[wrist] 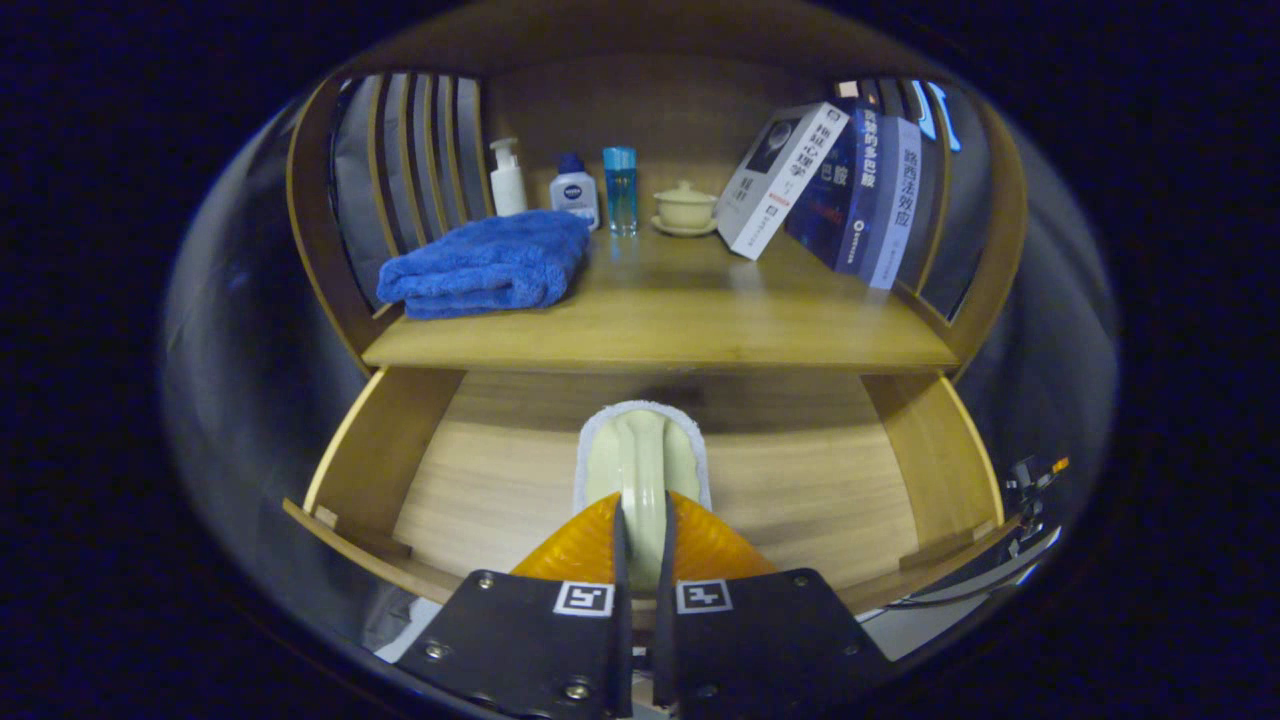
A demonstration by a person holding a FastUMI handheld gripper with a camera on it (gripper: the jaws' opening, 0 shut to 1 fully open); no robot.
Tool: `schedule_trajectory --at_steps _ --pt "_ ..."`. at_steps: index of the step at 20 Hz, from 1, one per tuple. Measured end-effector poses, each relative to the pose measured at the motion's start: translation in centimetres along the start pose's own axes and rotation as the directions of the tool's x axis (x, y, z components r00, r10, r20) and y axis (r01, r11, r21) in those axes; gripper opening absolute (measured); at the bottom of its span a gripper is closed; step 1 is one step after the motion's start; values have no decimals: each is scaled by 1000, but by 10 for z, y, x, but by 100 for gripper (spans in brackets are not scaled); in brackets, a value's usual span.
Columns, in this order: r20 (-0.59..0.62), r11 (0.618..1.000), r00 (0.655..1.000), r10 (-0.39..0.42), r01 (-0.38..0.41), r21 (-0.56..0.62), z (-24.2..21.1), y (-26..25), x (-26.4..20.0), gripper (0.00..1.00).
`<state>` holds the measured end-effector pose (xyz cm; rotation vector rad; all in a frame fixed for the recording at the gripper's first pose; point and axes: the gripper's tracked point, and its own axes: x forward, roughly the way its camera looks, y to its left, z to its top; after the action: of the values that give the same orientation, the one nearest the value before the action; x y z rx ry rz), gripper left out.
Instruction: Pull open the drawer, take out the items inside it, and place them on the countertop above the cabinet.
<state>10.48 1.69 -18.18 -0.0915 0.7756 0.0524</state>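
The wooden drawer (400, 450) stands pulled open below the countertop (660, 330). A pale green brush with a white pad base (642, 450) is inside the drawer, its raised handle running toward me. My gripper (640, 545) is shut on that handle, both fingers pressing its sides. Whether the brush still rests on the drawer floor or hangs just above it is unclear. The drawer floor around the brush is bare wood.
On the countertop lie a folded blue towel (485, 265) at the left, a white pump bottle (507, 178), a small white bottle (575, 190), a blue bottle (620, 188), a lidded cup on a saucer (685, 207), and leaning books (830, 185) at the right. Slatted wooden sides enclose the shelf.
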Motion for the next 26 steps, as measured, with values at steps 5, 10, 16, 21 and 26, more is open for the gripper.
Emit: schedule_trajectory --at_steps 5,10,16,21,26 --pt "65 1000 998 -6 5 18 35 -4 -3 9" --pt "104 999 994 -18 15 31 78 -7 24 9" --pt "139 997 988 -61 54 50 121 -12 63 9" --pt "173 997 984 -51 41 59 141 -10 85 9" --pt "183 997 981 -60 52 49 141 -9 94 33"
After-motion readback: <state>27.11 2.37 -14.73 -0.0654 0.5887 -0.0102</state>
